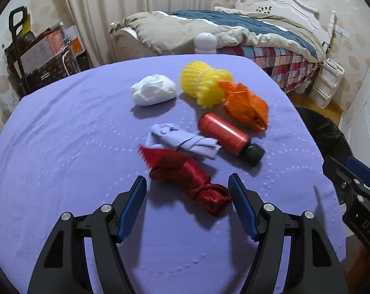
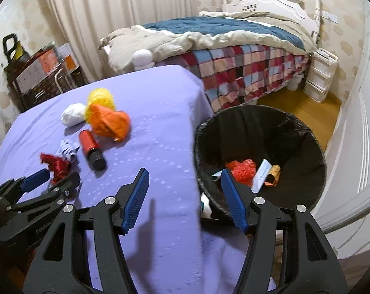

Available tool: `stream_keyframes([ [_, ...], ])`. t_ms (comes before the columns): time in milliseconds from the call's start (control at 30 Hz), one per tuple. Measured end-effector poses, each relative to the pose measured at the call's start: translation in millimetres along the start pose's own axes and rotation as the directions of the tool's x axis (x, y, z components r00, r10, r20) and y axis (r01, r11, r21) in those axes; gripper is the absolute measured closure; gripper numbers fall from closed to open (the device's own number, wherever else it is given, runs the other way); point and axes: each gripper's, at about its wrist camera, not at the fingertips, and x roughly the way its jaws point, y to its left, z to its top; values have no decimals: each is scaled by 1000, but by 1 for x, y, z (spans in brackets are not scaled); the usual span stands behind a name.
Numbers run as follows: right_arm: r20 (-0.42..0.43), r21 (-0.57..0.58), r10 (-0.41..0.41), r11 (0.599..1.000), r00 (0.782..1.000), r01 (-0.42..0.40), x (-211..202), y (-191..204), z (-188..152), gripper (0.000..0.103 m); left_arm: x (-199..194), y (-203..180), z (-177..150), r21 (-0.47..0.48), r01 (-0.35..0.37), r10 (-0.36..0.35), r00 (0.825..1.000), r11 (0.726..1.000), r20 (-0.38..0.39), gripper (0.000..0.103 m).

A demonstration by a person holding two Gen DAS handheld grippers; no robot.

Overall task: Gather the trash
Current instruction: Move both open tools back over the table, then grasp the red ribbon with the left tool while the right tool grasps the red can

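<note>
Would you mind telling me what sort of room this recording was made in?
Most likely a home bedroom. A bed with a white carved headboard and rumpled duvet stands behind the purple-covered table, full-length curtains hang on the far wall, and a white plastic drawer unit sits beside the bed.

**Two wrist cameras, one shared tabletop**

The left wrist view looks forward and down, close over the purple table (image 1: 62, 134). The right wrist view, farther right, straddles the table edge and black bin (image 2: 305, 134). Both share the tabletop and the bed (image 1: 234, 29) beyond.
</note>
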Motion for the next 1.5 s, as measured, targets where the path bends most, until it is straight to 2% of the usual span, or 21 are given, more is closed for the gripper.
stream_keyframes([
  [333,-26,-69,41,997,999,-43,5,32,-6,43,-5,45,-12,-76,-19,17,1000,997,-26,36],
  [767,-46,-91,40,995,998,-44,12,40,-6,43,-3,49,-10,-67,-5,4,1000,998,-16,36],
  [833,-48,-99,48,994,998,-52,13,43,-6,43,-2,50,-9,-59,-13,12,1000,998,-13,41],
  [933,-54,-118,61,991,997,-67,15,51,-5,43,-2,51,-9,-37,-27,26,1000,999,-3,61],
  [1100,-74,-154,84,984,994,-94,24,67,-3,43,-2,59,-9,-18,-37,37,999,999,9,79],
  [1167,-87,-167,87,981,992,-101,28,74,0,44,-2,63,-9,-18,-32,32,999,999,12,80],
  [1233,-95,-180,93,978,991,-109,31,79,1,55,-2,68,-9,-24,-33,33,999,999,14,81],
  [1333,-103,-204,94,972,990,-114,37,88,5,61,-2,75,-8,-38,-29,29,999,999,15,81],
  [1500,-107,-229,98,966,989,-121,43,102,10,62,-1,85,-6,-57,-32,33,999,998,16,81],
])
